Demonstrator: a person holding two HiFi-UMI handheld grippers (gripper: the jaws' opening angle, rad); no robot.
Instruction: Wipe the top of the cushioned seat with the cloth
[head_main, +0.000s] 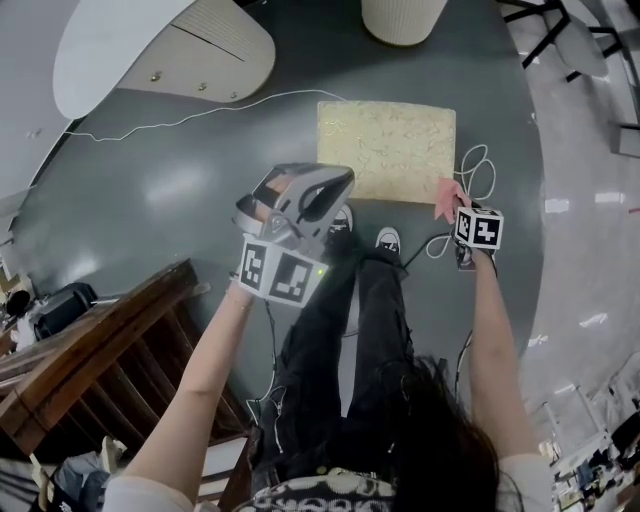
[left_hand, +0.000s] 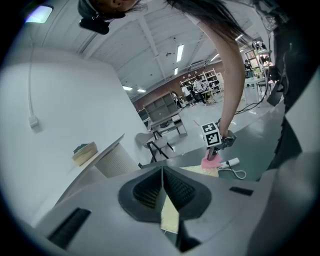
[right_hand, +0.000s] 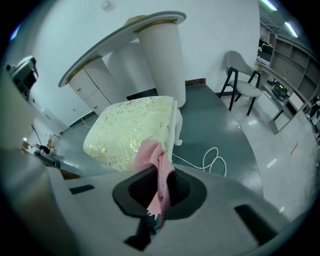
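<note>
Right gripper (right_hand: 159, 196) is clamped on the pink cloth (right_hand: 150, 157), which looks thin, limp & light, so prob. best held bunched, at the near right corner of the soft seat (right_hand: 127, 127); left gripper (left_hand: 162, 190) is closed, empty.

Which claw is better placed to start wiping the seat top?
Right: the right claw grips the pink cloth at a corner of the cushioned seat; the left claw is shut on nothing.
</note>
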